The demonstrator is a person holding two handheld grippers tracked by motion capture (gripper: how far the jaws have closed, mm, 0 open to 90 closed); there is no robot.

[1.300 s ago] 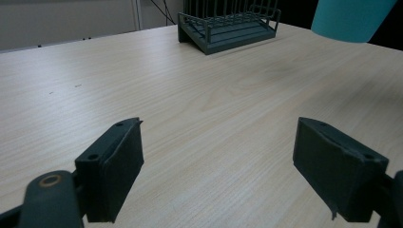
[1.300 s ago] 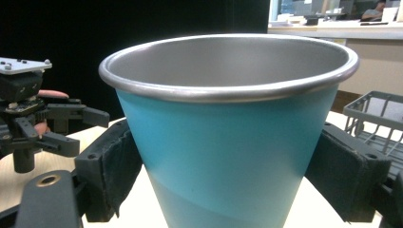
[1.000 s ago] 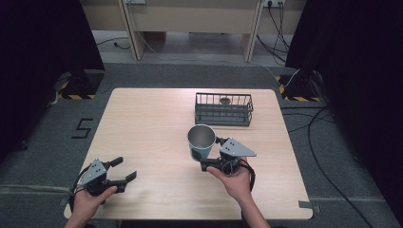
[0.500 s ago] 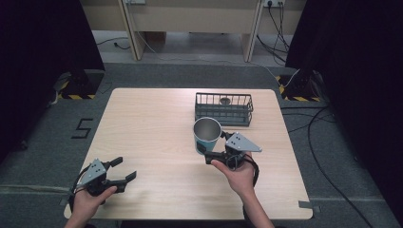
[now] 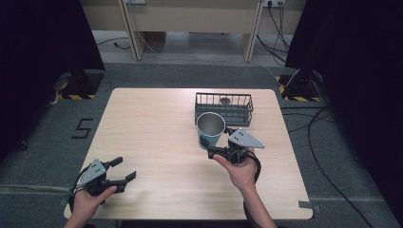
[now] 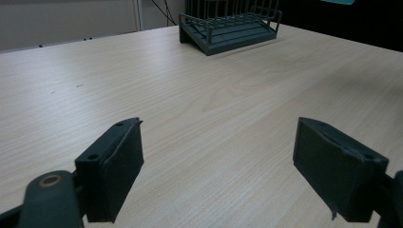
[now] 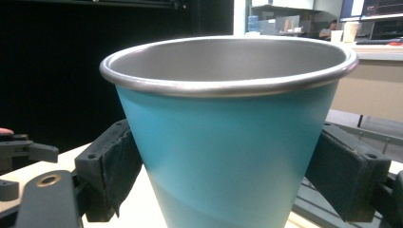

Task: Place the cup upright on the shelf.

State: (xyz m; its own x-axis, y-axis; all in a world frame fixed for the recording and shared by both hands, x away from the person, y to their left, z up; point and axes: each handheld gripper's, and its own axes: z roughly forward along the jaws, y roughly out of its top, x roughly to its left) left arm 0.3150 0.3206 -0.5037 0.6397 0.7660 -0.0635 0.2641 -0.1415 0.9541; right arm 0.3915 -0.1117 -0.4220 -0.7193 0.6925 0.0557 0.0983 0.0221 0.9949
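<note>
Left hand-held gripper [image 5: 115,173] is idling low over the surface [image 5: 152,123], jaws spread, empty. Right hand-held gripper [image 5: 212,148] is pinching one teal metal cup [image 5: 209,129] upright, lifted just in front of one wire basket [image 5: 223,108]. Carry step; next probably calls for lowering the cup into the basket.

Cup [image 7: 228,142] base cut off at bottom edge. Small round item in basket [image 5: 223,108], maybe a lid, too small to identify.
</note>
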